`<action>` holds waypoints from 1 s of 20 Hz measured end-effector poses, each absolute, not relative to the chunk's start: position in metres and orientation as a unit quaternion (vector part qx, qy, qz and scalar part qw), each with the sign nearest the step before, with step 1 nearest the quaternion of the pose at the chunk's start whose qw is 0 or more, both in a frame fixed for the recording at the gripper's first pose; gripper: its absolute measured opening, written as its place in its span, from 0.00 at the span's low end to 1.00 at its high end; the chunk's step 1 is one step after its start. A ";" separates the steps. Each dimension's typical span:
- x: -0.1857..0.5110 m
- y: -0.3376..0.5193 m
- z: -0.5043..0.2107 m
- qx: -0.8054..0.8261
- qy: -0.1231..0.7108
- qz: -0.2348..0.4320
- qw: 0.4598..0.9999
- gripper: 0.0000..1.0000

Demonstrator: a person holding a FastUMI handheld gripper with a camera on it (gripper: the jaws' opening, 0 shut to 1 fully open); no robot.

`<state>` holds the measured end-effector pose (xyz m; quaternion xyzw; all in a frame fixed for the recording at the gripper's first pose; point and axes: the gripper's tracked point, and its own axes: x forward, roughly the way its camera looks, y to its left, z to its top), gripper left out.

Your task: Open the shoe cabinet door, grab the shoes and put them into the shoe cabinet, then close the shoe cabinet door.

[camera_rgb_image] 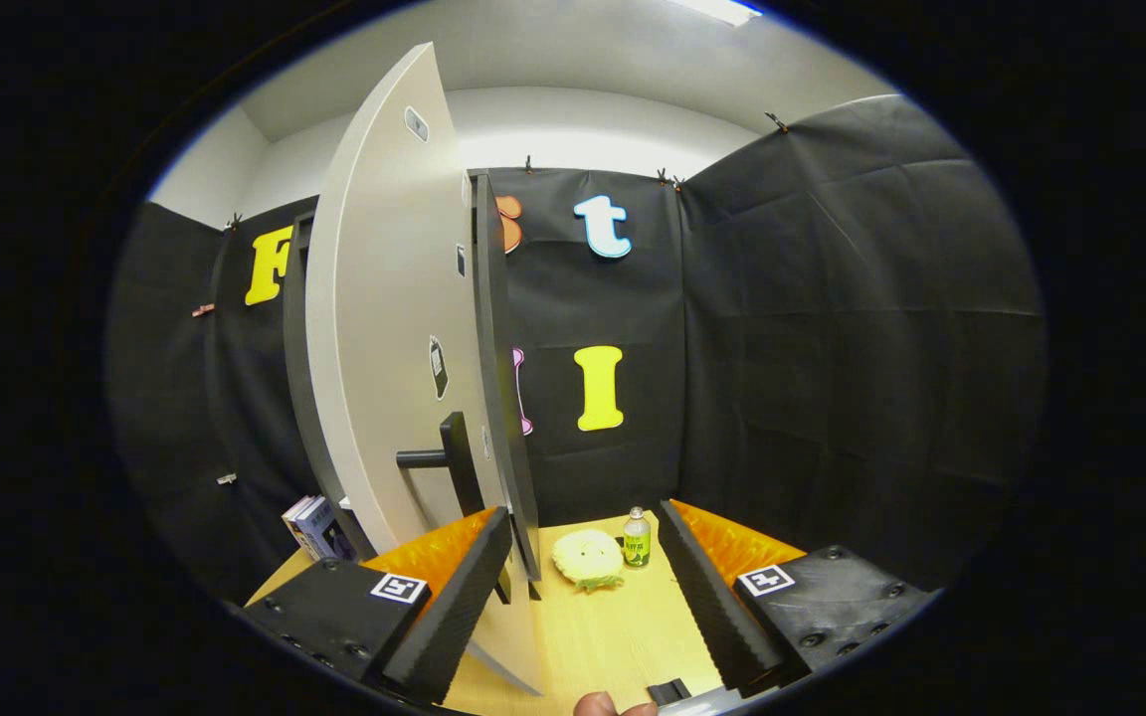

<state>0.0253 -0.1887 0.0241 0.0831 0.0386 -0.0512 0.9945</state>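
The shoe cabinet's pale door (384, 328) rises on the left, seen at a steep slant. Its dark edge (500, 378) faces me, and a dark cabinet frame (294, 338) shows behind it. A dark bar handle (449, 457) juts from the door just above my left finger (454, 597). My gripper (583, 517) is open with nothing held; the door's lower edge stands right by the left fingertip. A pale yellow fluffy thing (588, 559), possibly a slipper, lies on the wooden table (613, 636) between and just beyond the fingers.
A small green-labelled bottle (637, 538) stands beside the fluffy thing, toward the right finger (712, 587). A few books (314, 527) lean by the cabinet's foot on the left. A person's fingertip (598, 704) shows just behind the fingers. Black cloth walls close off the back and right.
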 end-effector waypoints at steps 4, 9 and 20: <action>0.021 -0.161 0.024 0.103 0.042 -0.045 0.993 0.98; 0.018 -0.109 0.026 0.091 0.042 -0.036 0.994 0.97; 0.058 0.025 0.028 0.094 0.044 0.043 0.994 0.98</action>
